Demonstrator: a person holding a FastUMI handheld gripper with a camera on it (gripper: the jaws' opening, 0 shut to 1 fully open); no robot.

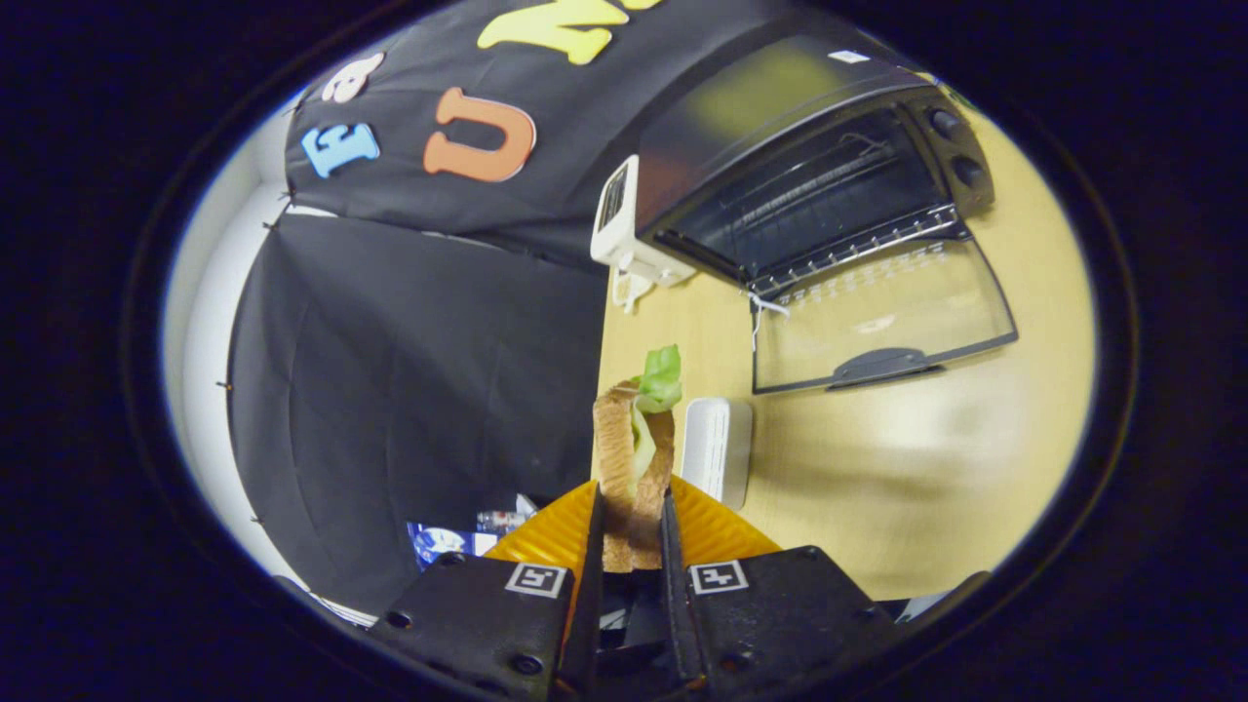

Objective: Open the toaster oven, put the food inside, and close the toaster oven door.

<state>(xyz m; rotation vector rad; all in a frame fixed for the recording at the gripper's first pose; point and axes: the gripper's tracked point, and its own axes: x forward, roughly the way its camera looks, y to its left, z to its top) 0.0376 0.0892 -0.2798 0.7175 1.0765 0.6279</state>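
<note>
Gripper at bottom centre of frame, fingers clamped on a sandwich, one finger pressing each bread face. Sandwich stood on edge, long axis running forward along the fingers, lettuce poking out the far end. Yellow ridged plate lay beneath, white box just beside it to the right. Toaster oven sat in the upper right, well beyond the fingers and off to their right, door dropped flat toward the gripper, cavity open with a wire rack. Bare wooden table lay between; room looked ample. Judged: carry forward-right, over the door's lip.
</note>
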